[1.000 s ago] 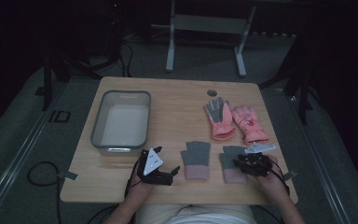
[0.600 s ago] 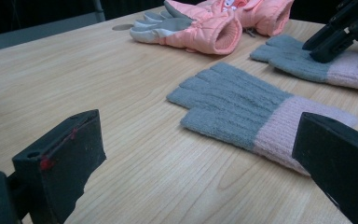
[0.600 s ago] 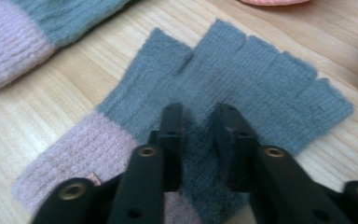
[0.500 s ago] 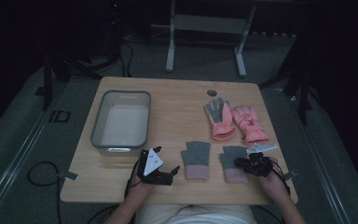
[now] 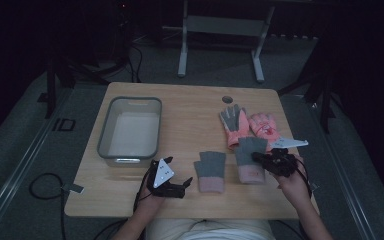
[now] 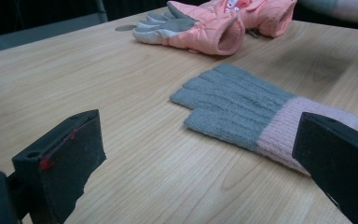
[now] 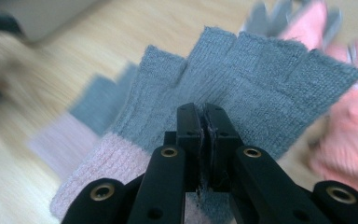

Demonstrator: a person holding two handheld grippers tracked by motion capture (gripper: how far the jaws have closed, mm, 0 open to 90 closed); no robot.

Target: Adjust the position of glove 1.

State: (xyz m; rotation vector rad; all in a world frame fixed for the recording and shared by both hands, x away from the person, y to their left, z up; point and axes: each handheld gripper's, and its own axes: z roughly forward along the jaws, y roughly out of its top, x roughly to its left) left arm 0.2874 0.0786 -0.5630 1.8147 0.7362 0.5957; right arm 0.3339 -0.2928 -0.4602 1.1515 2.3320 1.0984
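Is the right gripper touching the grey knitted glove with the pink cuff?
Touching. In the right gripper view, the right gripper is shut, pinching the grey knitted glove with the pink cuff, whose fabric sits right against its jaws.

High view dim overall: surroundings nearly black, only the wooden table (image 5: pixel 190 125) catches soft overhead light, shadows faint, no glare. Left gripper view brighter and evenly lit, the near grey glove (image 6: pixel 242 112) sharp, far pink gloves (image 6: pixel 205 28) slightly soft. Right gripper view heavily motion-blurred at left and right edges; black jaws stay sharp.
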